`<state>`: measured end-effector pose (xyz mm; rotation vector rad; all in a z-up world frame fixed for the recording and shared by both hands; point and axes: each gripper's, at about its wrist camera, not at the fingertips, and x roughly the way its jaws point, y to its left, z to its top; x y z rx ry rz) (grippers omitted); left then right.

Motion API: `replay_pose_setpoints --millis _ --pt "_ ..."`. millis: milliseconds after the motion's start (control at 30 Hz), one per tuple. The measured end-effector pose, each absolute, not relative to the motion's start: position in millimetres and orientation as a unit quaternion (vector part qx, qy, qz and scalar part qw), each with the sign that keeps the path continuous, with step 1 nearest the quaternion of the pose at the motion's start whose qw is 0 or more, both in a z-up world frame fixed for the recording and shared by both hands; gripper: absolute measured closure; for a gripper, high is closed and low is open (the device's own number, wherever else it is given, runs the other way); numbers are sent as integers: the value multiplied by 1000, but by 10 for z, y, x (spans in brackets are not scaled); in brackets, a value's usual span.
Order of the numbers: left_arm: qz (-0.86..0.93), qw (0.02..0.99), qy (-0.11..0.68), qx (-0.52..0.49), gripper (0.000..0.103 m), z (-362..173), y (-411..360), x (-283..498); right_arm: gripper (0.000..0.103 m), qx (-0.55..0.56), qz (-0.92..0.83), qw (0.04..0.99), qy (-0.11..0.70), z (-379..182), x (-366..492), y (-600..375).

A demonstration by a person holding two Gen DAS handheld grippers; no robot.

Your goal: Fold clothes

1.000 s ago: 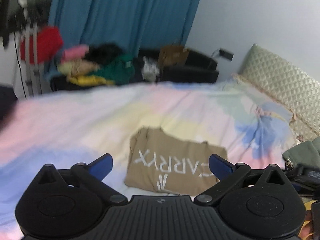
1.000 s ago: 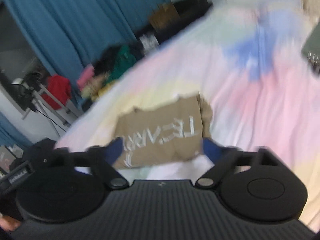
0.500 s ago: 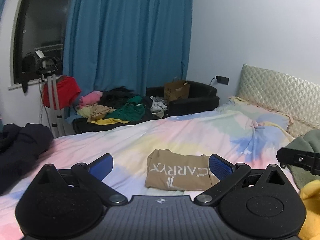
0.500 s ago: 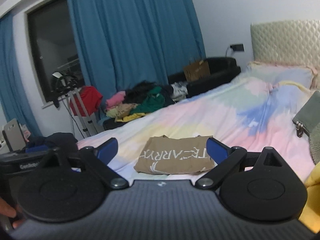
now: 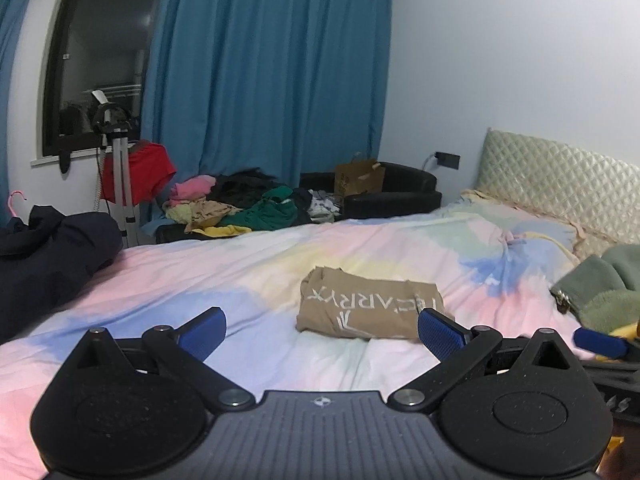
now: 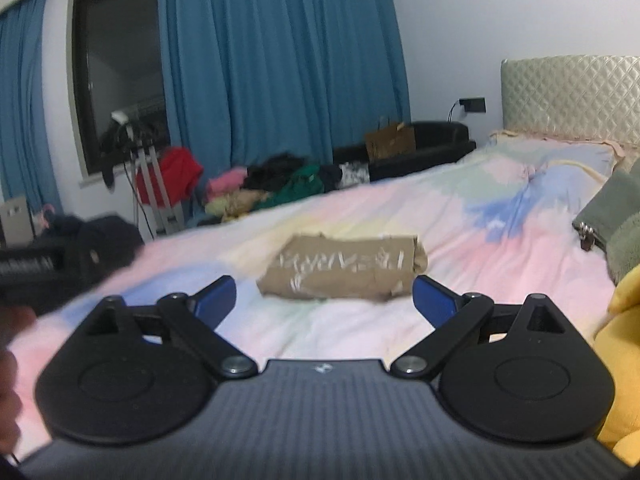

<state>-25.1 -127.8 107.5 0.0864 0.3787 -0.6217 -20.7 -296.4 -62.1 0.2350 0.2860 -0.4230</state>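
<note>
Left wrist view: both grippers (image 5: 320, 328) (image 6: 324, 300) stay spread; folded shirt (image 5: 370, 308) now farther off.

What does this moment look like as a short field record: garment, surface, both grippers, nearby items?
garment: tan shirt with white lettering, folded into a compact rectangle
surface: pastel bedspread, shirt lying near its middle
left gripper: open, fingers empty, short of the shirt
right gripper: open, fingers empty, short of the shirt
nearby: green garment and yellow item at the bed's right edge
background: clothes pile by the blue curtain
</note>
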Motion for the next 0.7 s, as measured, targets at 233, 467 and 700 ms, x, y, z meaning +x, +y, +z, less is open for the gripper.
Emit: replay_pose_setpoints --millis 233,467,700 --pt "-296 936 187 46 0 1000 -1275 -229 7 112 -212 961 140 -672 -181 -2957" --pt "-293 936 192 46 0 977 -1287 -209 7 110 -216 960 141 -719 -151 -2956" --pt "-290 937 191 46 0 960 -1294 -219 6 106 -215 961 136 -743 -187 -2943"
